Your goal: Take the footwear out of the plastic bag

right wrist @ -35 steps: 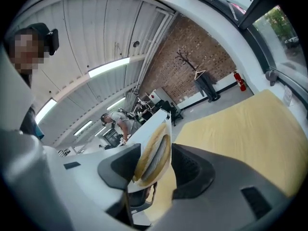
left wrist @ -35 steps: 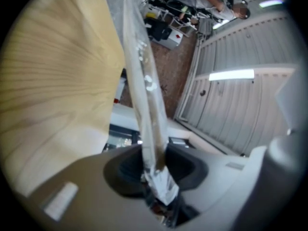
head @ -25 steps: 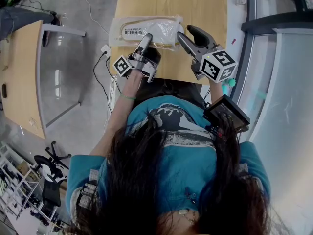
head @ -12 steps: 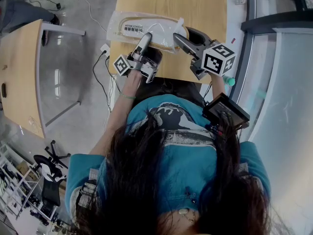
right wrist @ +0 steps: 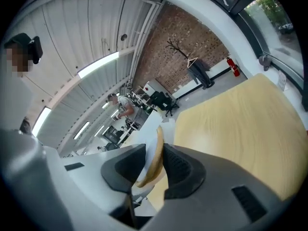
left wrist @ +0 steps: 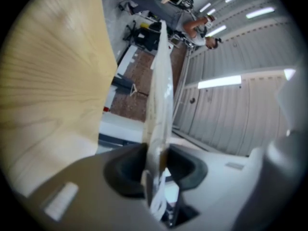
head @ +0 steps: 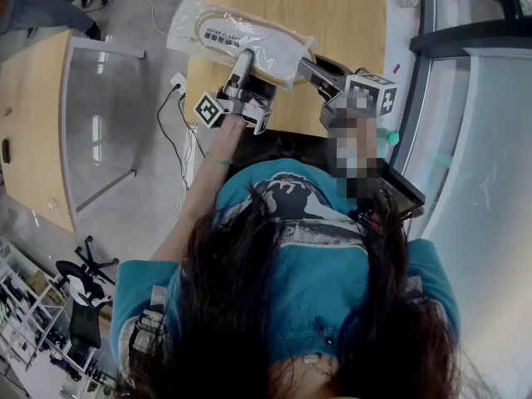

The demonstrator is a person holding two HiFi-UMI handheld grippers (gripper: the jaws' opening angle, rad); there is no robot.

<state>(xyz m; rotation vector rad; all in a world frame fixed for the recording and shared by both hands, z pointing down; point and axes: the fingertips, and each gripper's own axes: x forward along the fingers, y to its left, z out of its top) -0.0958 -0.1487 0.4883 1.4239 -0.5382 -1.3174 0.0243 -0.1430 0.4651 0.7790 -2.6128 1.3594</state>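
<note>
A clear plastic bag point(head: 193, 25) with pale, tan-edged footwear point(head: 264, 46) inside hangs tilted over the near left part of the wooden table point(head: 332, 11). My left gripper point(head: 243, 57) is shut on the bag's near edge. In the left gripper view the bag point(left wrist: 159, 95) runs edge-on up from the pinching jaws of the left gripper point(left wrist: 156, 159). My right gripper point(head: 307, 64) is at the bag's right end. Its jaws have just been closing. In the right gripper view the tan edge of the footwear point(right wrist: 155, 158) is pinched between the pads of the right gripper point(right wrist: 154, 166).
A second wooden table point(head: 33, 123) stands to the left over a grey floor with cables point(head: 173, 127). A black device point(head: 391, 191) hangs at my chest. A window frame point(head: 416, 98) borders the right. People and office chairs stand far off in both gripper views.
The bag has risen off the table and swung left, now tilted. The right gripper has rolled, come in to the bag's right end and closed there. The left gripper keeps its grip.
</note>
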